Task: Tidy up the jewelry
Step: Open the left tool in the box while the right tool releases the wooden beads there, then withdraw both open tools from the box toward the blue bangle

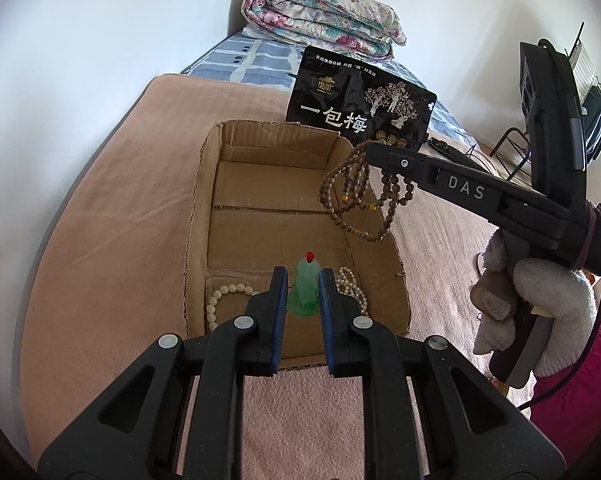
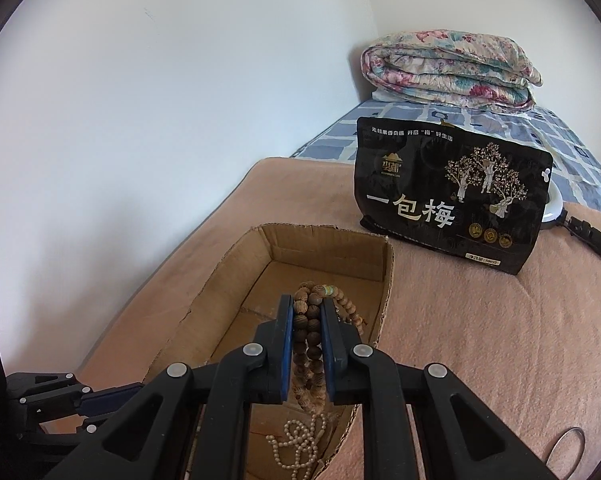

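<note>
Gloved right hand (image 1: 540,300) angles right gripper (image 1: 374,152) (clamping wooden beads (image 1: 360,196)) downward.

Your green pendant (image 1: 305,294) upright in cardboard box (image 1: 204,184), white bead strands (image 1: 220,300) beside it, brown bead necklace (image 1: 356,196) dangling over box's right side

Soft even daylight, pale wall (image 2: 140,100) brightly lit, faint shadows, sharp focus, fisheye bending, corners darkly vignetted.
</note>
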Available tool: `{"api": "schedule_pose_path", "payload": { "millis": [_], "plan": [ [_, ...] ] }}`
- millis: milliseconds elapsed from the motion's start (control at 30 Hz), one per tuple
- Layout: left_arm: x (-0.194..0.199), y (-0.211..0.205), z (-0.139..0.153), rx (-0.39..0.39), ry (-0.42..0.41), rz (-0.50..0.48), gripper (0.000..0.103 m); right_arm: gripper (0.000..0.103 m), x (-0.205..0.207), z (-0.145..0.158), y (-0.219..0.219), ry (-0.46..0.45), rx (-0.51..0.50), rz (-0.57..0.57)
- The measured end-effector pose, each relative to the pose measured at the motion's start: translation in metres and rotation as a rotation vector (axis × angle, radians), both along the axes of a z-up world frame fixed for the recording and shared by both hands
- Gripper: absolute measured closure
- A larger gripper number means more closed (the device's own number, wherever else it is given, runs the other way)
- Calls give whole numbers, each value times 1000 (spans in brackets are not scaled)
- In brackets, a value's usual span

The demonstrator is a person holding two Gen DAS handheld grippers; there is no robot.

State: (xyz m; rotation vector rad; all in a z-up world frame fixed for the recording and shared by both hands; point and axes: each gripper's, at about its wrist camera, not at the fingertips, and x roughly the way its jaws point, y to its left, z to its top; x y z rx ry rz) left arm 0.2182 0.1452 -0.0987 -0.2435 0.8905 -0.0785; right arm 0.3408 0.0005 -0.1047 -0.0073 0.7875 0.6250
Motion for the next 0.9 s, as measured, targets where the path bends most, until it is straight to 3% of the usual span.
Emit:
{"api": "schedule_pose_path", "payload": {
  "millis": [67,133,200,233,333,900],
  "plan": [
    [0,0,0,2,3,1,89,88,0,0,0,-3,-2,-2],
    [2,1,-1,1,9,3,89,75,0,1,-1,-3,-2,-7],
    [3,2,-3,5,19,9,89,69,-1,2,-3,-9,-3,-20],
    [3,2,-3,6,18,10,89,69,-1,3,-4,-10,-4,-24],
    [3,2,-1,8,11,20,75,69,-1,5,-7,-7,-6,-32],
    [-7,-20,20,28,-41,13,75,67,-17,30,-43,-38,-19,-89]
  ]
}}
